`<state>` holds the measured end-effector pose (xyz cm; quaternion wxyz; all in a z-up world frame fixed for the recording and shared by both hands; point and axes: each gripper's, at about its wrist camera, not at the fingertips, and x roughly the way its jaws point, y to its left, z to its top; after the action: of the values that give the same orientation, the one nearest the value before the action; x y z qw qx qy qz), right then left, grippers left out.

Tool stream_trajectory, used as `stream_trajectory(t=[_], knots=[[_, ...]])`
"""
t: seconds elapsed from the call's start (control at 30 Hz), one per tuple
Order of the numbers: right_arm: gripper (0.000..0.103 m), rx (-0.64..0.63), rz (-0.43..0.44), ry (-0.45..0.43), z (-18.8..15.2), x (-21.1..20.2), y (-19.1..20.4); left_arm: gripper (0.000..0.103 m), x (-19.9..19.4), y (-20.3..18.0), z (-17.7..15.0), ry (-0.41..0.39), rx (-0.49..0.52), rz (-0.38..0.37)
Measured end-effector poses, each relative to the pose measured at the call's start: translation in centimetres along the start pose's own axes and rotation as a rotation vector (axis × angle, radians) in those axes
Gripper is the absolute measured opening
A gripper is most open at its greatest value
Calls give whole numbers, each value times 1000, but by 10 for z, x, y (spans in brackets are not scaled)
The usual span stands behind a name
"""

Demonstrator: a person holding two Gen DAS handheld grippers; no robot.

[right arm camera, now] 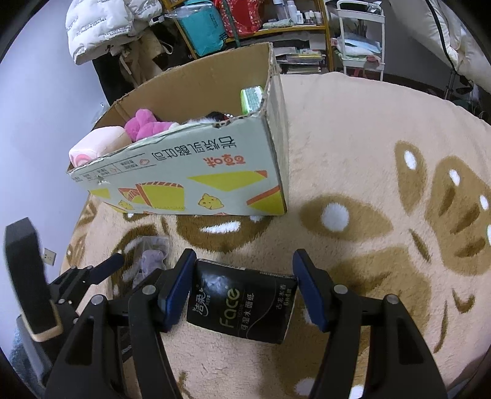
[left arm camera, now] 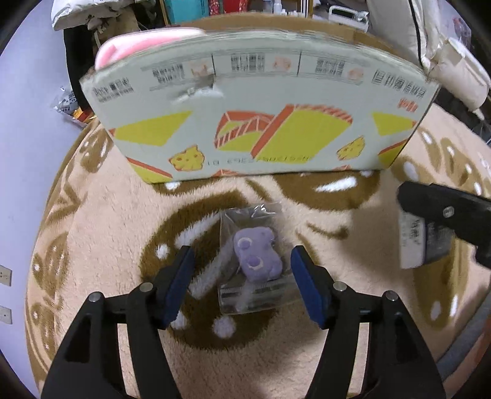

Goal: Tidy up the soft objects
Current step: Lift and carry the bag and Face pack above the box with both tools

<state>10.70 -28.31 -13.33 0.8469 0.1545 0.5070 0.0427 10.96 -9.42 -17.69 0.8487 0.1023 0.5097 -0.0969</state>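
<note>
A purple plush toy in a clear plastic bag (left arm camera: 256, 259) lies on the rug, between the fingers of my left gripper (left arm camera: 244, 285), which is open around it. My right gripper (right arm camera: 242, 291) is shut on a black tissue pack (right arm camera: 242, 307), with both pads against its ends. The pack also shows at the right in the left wrist view (left arm camera: 425, 242). The bagged toy shows dimly in the right wrist view (right arm camera: 152, 259), left of the pack. A cardboard box (left arm camera: 257, 119) stands beyond; in the right wrist view (right arm camera: 190, 172) it holds pink plush toys (right arm camera: 147, 124) and a green pack (right arm camera: 251, 98).
A beige and brown fluffy rug (right arm camera: 368, 172) covers the floor. Behind the box stand cluttered shelves (right arm camera: 245, 27), a white padded jacket (right arm camera: 101, 27) and a white rack (right arm camera: 362, 40). A wall socket (right arm camera: 49, 256) shows at the left.
</note>
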Motion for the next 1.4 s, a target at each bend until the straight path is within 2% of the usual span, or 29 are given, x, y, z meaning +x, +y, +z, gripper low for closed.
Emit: stream_trajectory(t=[0.13, 0.23, 0.33, 0.4, 0.5, 0.63, 0.8, 0.93, 1.1, 1.2, 1.4], knots=[[68, -3, -1, 4, 1, 3, 2, 76, 8, 4, 4, 4, -31, -9], [68, -6, -4, 8, 1, 4, 3, 78, 16, 15, 7, 15, -68, -40], [68, -6, -6, 9, 2, 5, 2, 77, 18, 17, 7, 16, -62, -37], [68, -8, -7, 5, 2, 5, 2, 74, 20, 17, 8, 19, -63, -33], [68, -18, -7, -8, 2, 3, 3, 57, 14, 15, 6, 17, -85, -5], [68, -27, -3, -47, 3, -5, 5, 51, 11, 27, 5, 7, -126, -33], [68, -42, 10, -104, 5, -15, 9, 47, -10, 32, 5, -78, -142, -82], [68, -58, 35, -169, 7, -32, 11, 47, -34, 25, 4, -156, -103, -77], [68, -70, 61, -231, 9, -46, 13, 47, -44, 21, 4, -175, -87, -83], [68, -74, 75, -262, 8, -52, 15, 47, -58, 20, 4, -216, -92, -77], [68, -107, 86, -383, 9, -78, 22, 47, -98, 23, 4, -342, -106, -103]])
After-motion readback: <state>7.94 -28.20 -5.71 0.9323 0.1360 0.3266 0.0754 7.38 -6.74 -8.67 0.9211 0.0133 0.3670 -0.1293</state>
